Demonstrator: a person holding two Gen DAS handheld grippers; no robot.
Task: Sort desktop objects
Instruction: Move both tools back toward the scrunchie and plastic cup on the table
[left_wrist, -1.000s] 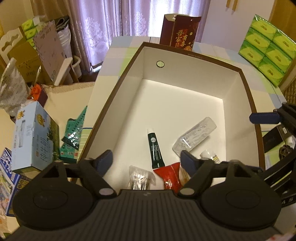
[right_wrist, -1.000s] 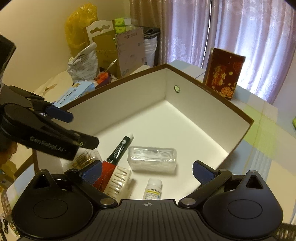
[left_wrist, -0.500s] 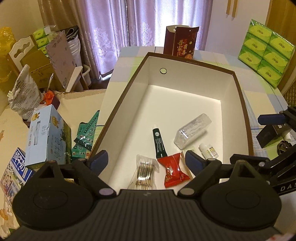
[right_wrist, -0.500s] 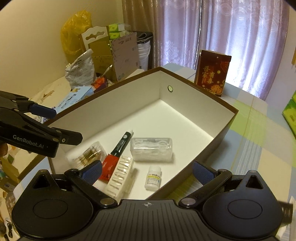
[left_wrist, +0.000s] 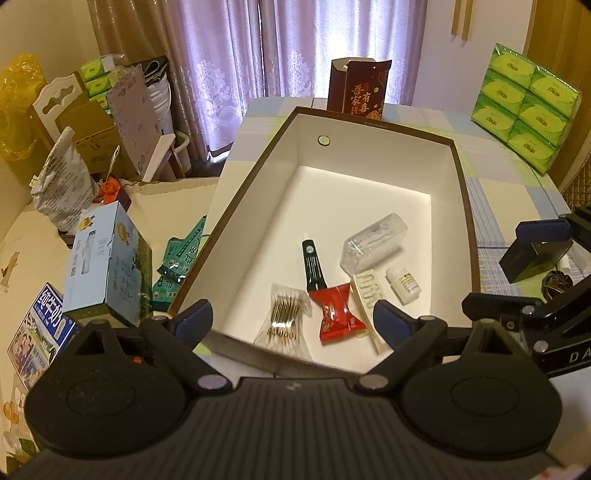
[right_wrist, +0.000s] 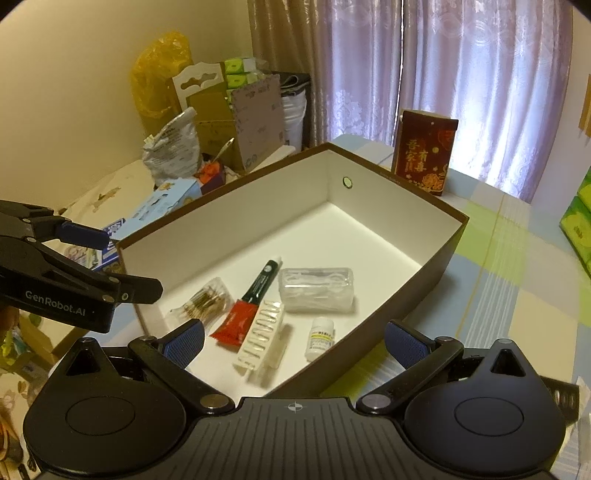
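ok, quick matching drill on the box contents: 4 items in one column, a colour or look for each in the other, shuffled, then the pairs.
Items
1. tube
2. snack packet
3. small bottle
4. rectangular case

Looks
A. clear plastic
B. dark green with a white cap
C. white with a yellow label
D. red

Pairs: 1-B, 2-D, 3-C, 4-A

All four lie on the floor of the open box. Both the left gripper and the right gripper are open, holding nothing.
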